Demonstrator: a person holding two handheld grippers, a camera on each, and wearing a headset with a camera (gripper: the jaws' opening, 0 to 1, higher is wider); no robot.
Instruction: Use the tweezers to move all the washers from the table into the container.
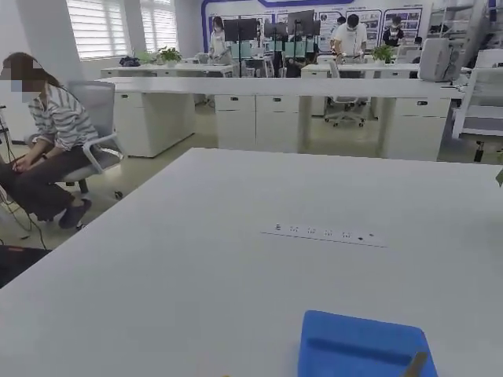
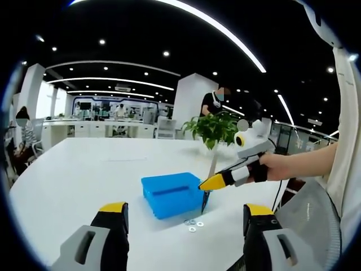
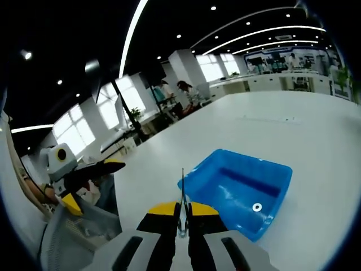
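Note:
The blue container (image 1: 361,345) sits on the white table at the near edge of the head view. In the right gripper view my right gripper (image 3: 181,210) is shut on thin metal tweezers (image 3: 183,195), which point toward the container (image 3: 240,189). One washer (image 3: 257,207) lies inside it. In the left gripper view, the right gripper (image 2: 213,182) holds the tweezers (image 2: 205,200) tip-down just above a small cluster of washers (image 2: 193,224) beside the container (image 2: 172,193). My left gripper (image 2: 186,210) is open and holds nothing, a little back from them.
A white power strip (image 1: 324,234) lies mid-table beyond the container. A potted plant (image 2: 213,129) stands behind the container in the left gripper view. A seated person (image 1: 47,133) and desks with other people are across the room.

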